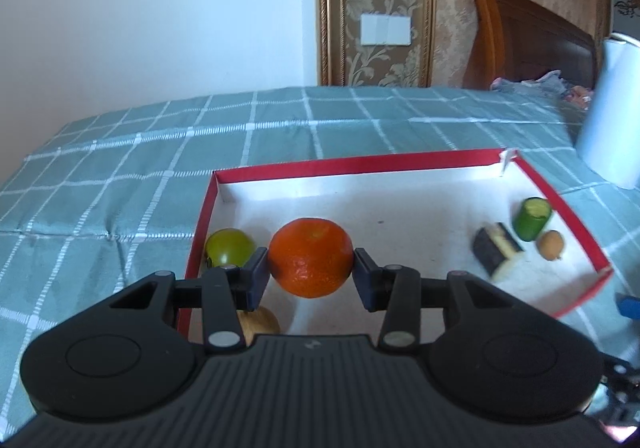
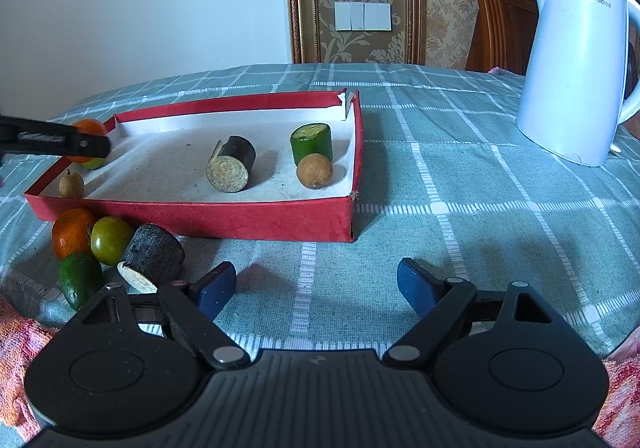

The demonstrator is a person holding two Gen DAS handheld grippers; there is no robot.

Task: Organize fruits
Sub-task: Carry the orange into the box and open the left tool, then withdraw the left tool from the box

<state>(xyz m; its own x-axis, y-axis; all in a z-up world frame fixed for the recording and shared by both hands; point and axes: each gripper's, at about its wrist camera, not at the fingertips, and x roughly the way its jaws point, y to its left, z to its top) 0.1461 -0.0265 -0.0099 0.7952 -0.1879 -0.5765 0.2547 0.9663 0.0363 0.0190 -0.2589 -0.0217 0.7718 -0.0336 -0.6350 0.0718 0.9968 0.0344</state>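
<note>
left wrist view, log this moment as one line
left gripper: shut on orange | over red box near green fruit | right gripper: open, empty, above tablecloth

The left wrist view looks down from close above the near left corner of the red box. The right wrist view faces the same red box from farther back, on its near side.
</note>
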